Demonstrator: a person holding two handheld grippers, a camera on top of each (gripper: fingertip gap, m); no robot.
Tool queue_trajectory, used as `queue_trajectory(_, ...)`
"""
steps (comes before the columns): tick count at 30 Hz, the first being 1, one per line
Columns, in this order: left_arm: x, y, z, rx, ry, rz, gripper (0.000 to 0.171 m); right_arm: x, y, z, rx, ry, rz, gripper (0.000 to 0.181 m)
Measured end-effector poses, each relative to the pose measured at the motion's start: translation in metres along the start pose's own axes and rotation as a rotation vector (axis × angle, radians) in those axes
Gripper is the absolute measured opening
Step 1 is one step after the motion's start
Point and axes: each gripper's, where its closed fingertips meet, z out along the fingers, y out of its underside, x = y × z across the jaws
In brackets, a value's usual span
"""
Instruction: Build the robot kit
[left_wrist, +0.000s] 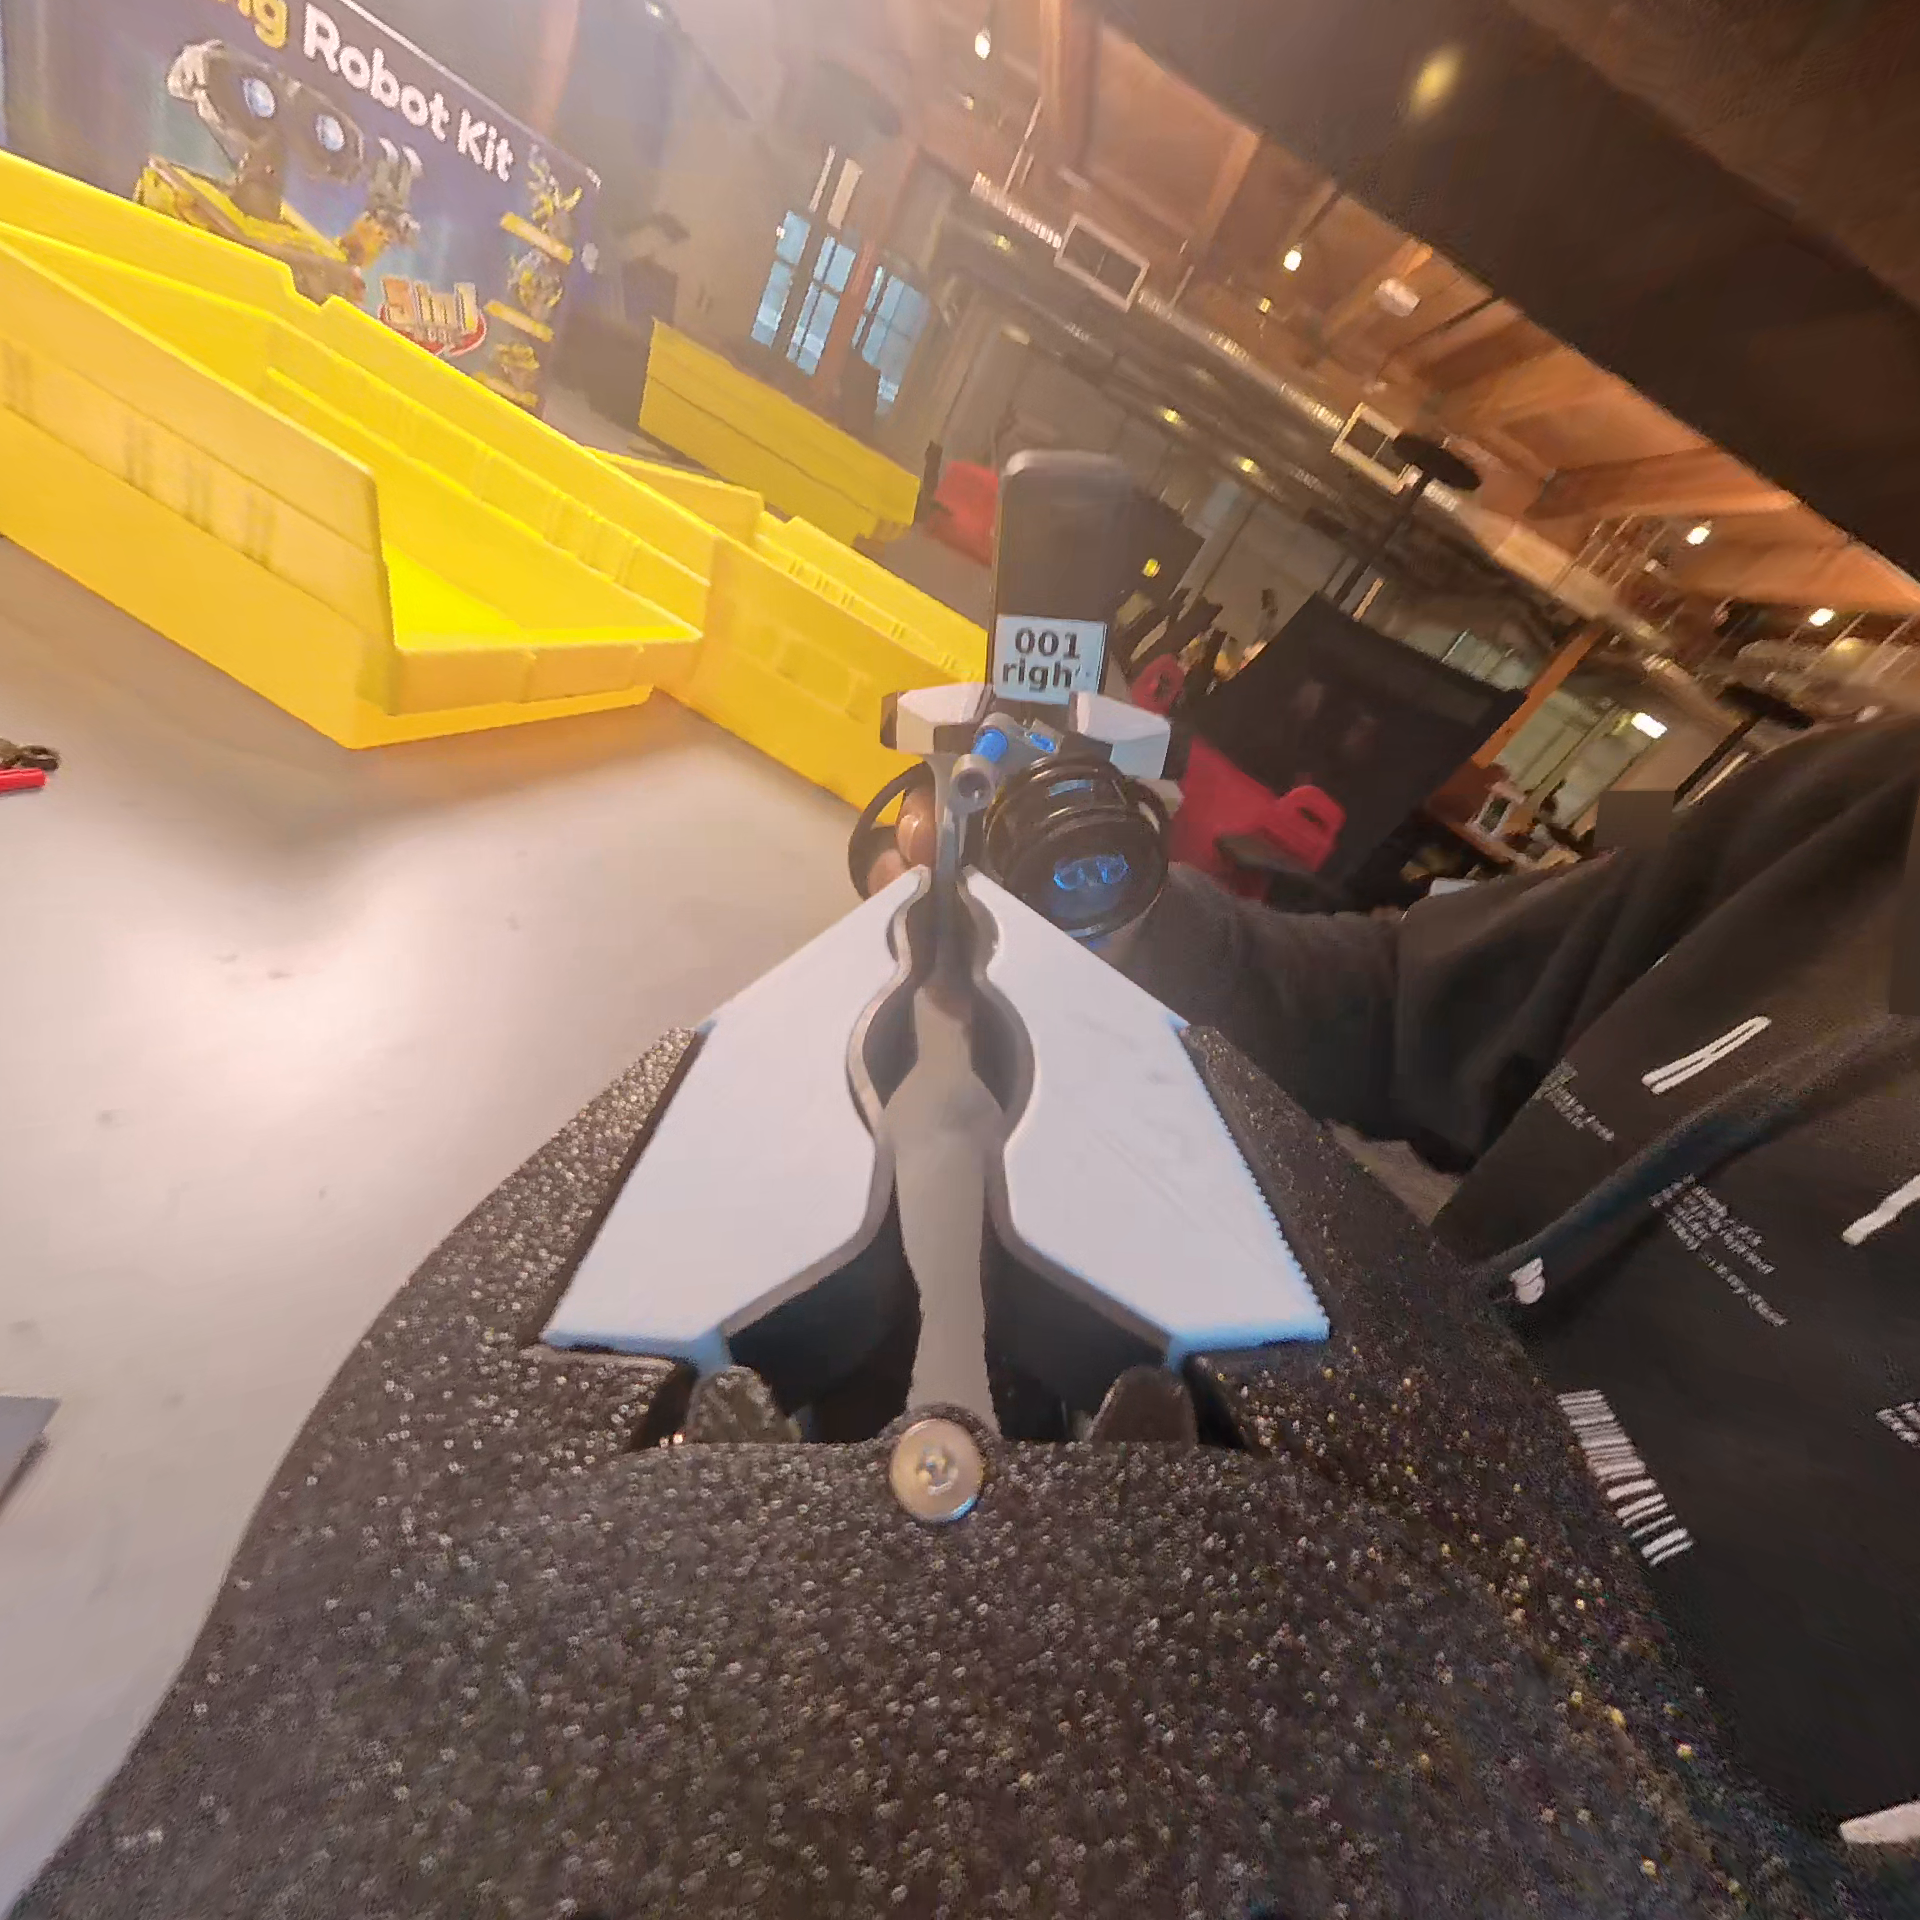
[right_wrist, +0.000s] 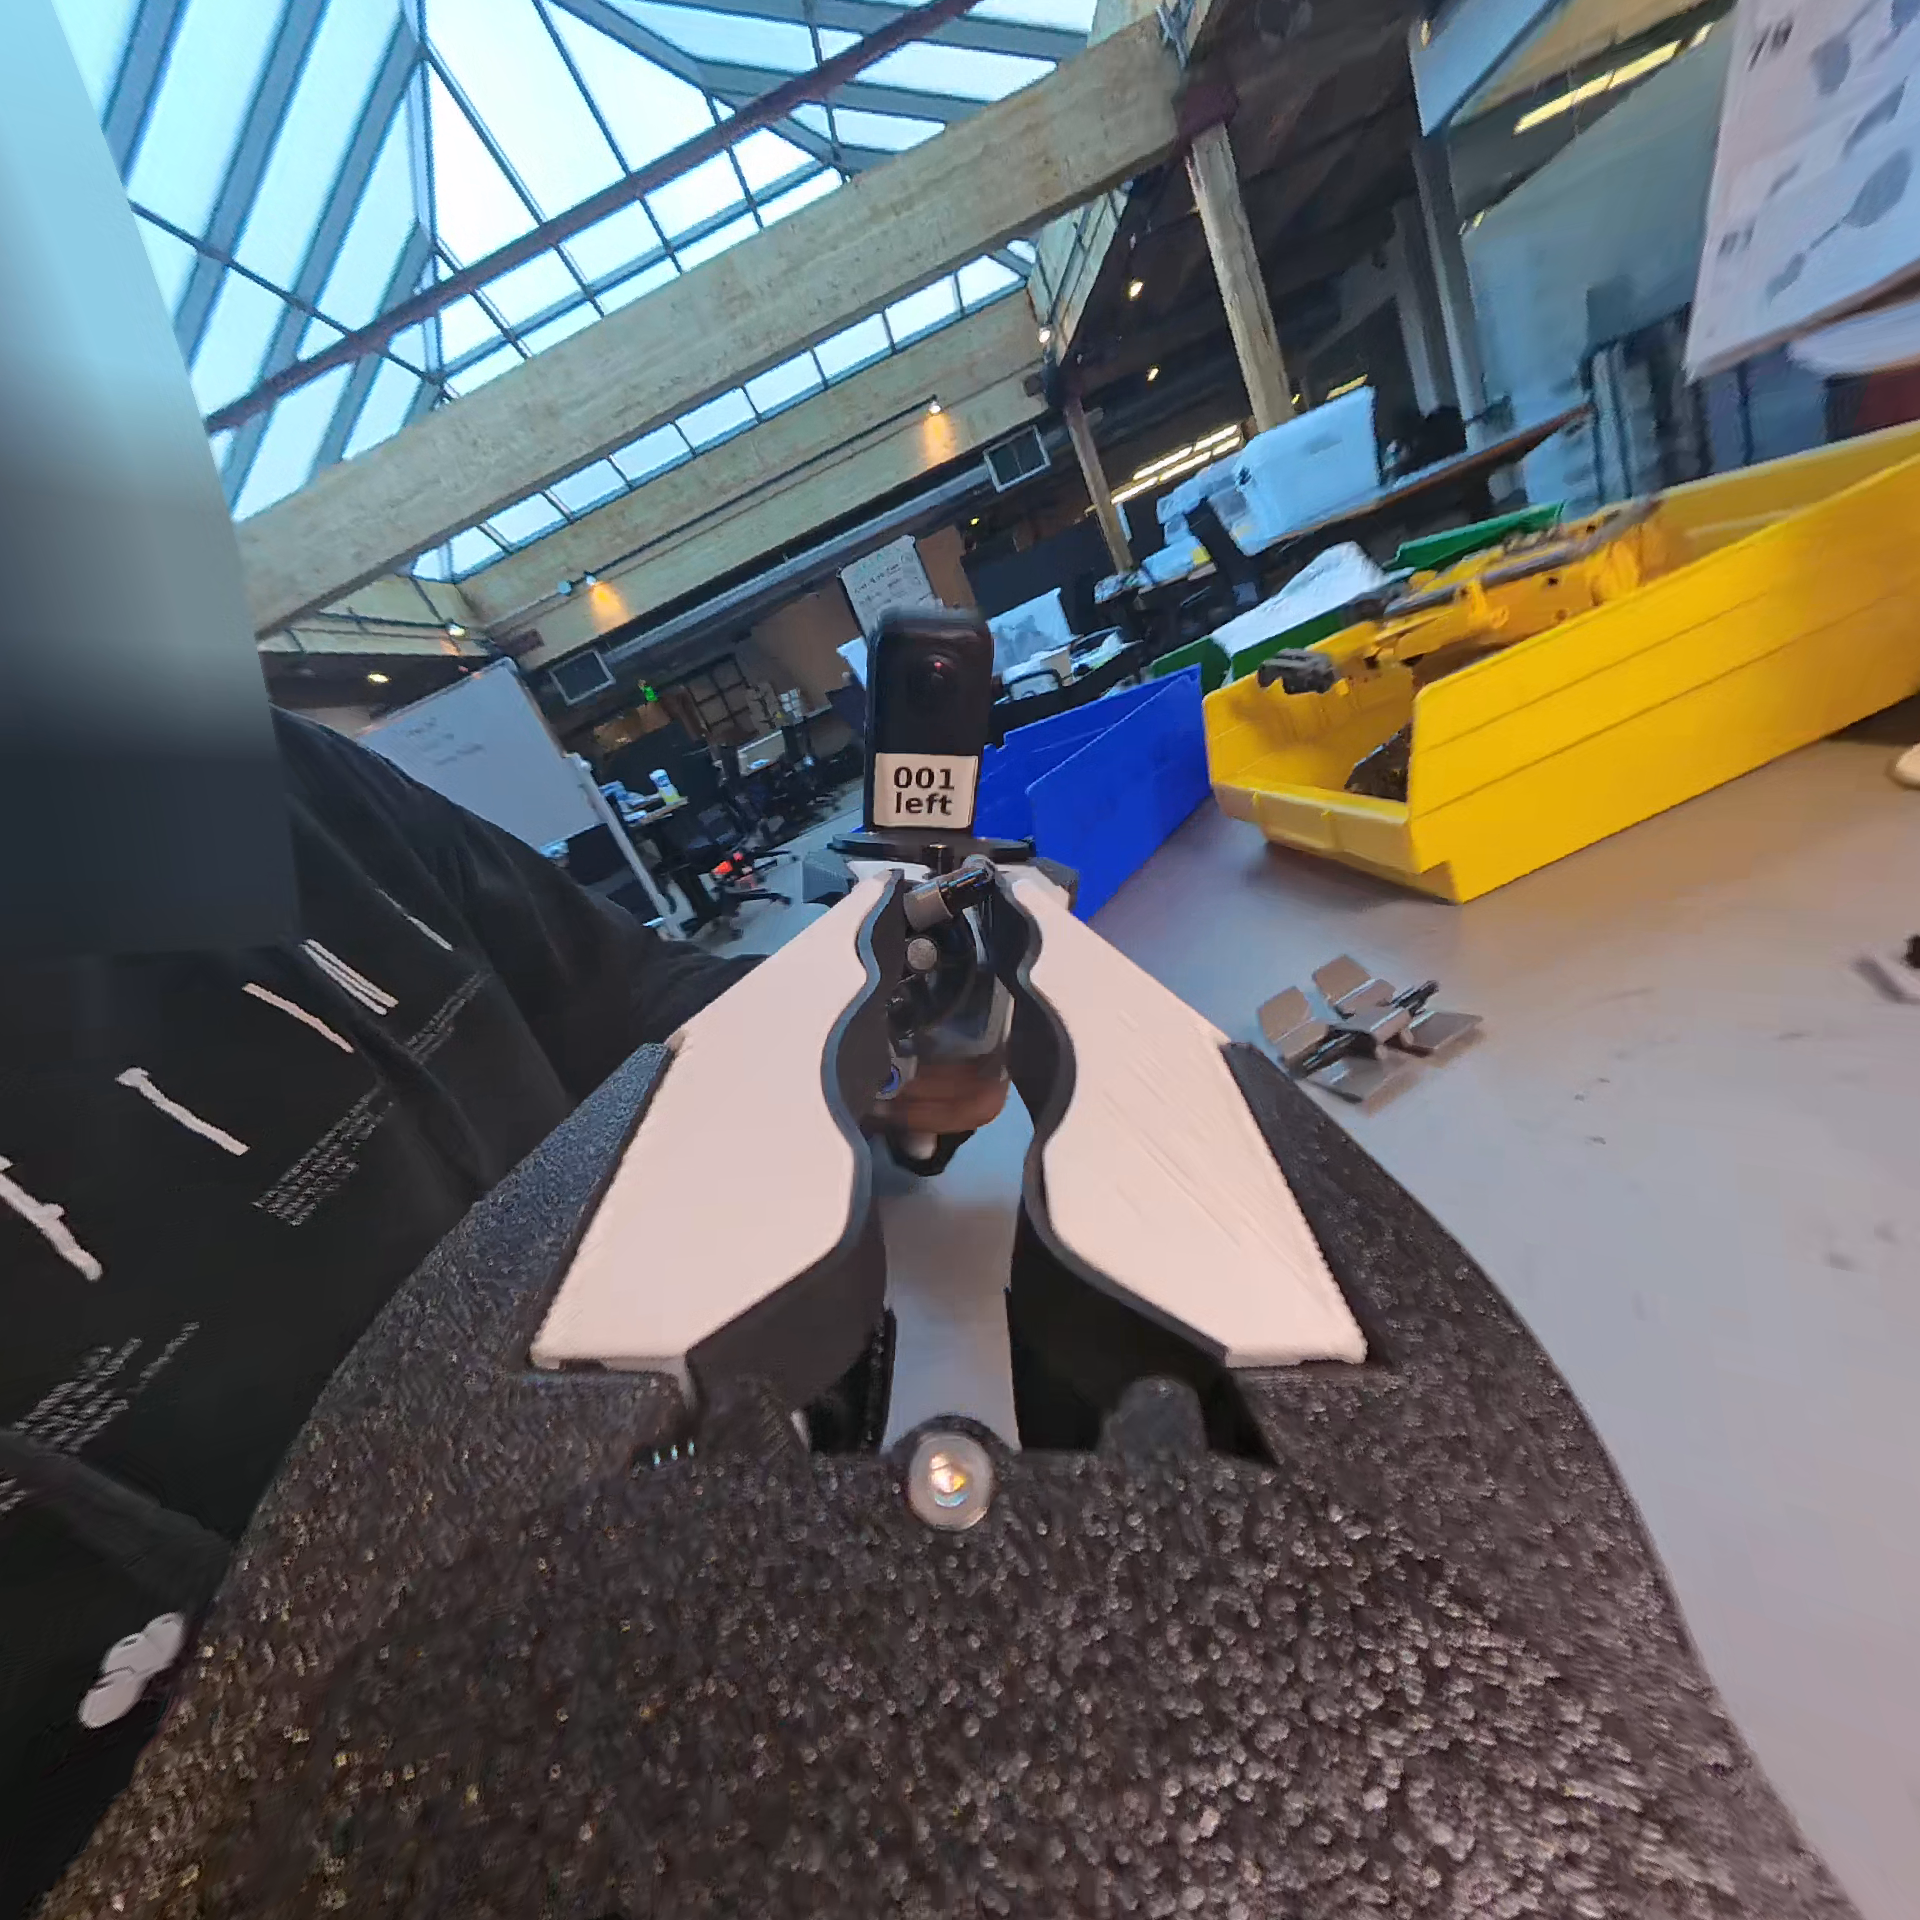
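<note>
My left gripper (left_wrist: 940, 899) is shut on a thin dark grey beam (left_wrist: 951, 831) that ends in a small grey pin. The beam belongs to a small building-kit assembly with a black round eye piece (left_wrist: 1075, 842) that has a blue lens and a blue pin. My right gripper (right_wrist: 940, 904) faces the left one and is shut on the black part of the same assembly (right_wrist: 940, 997). It also shows in the left wrist view (left_wrist: 1023, 727). Both grippers hold the assembly above the grey table (left_wrist: 260, 987).
Yellow bins (left_wrist: 312, 499) and a printed kit box (left_wrist: 364, 208) stand beyond the left gripper. Blue bins (right_wrist: 1101, 769) and a yellow bin with parts (right_wrist: 1558, 727) stand beyond the right one. A grey part (right_wrist: 1361, 1029) lies on the table. A black sleeve (left_wrist: 1558, 987) is close by. Only a small space, under 4 cm, lies between the two pairs of fingers.
</note>
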Motion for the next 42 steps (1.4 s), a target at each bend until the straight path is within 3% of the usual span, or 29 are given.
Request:
queue_trajectory(4,-0.003,0.002,-0.004,-0.023,-0.022,0.029,0.000,0.002,0.019,0.004,-0.078,-0.036,0.135,0.015)
queue_trajectory(6,-0.007,0.006,-0.008,-0.086,-0.067,0.135,0.000,0.003,0.029,0.006,-0.124,-0.028,0.151,0.015)
queue_trajectory(8,-0.001,0.005,-0.010,-0.127,-0.048,0.197,0.000,0.001,0.021,0.006,-0.096,-0.031,0.129,0.015)
queue_trajectory(11,0.001,0.016,-0.010,-0.204,-0.049,0.269,0.000,-0.002,0.028,0.004,-0.175,-0.043,0.078,0.015)
queue_trajectory(19,-0.009,0.039,-0.014,-0.324,-0.030,0.276,0.000,-0.002,0.043,-0.009,-0.309,-0.032,-0.035,0.015)
queue_trajectory(30,0.000,0.046,-0.011,-0.327,0.026,0.299,0.001,-0.009,0.060,-0.007,-0.392,-0.060,-0.080,0.016)
queue_trajectory(42,0.013,0.041,-0.010,-0.248,0.145,0.163,0.004,-0.017,0.056,-0.003,-0.356,-0.101,-0.056,0.015)
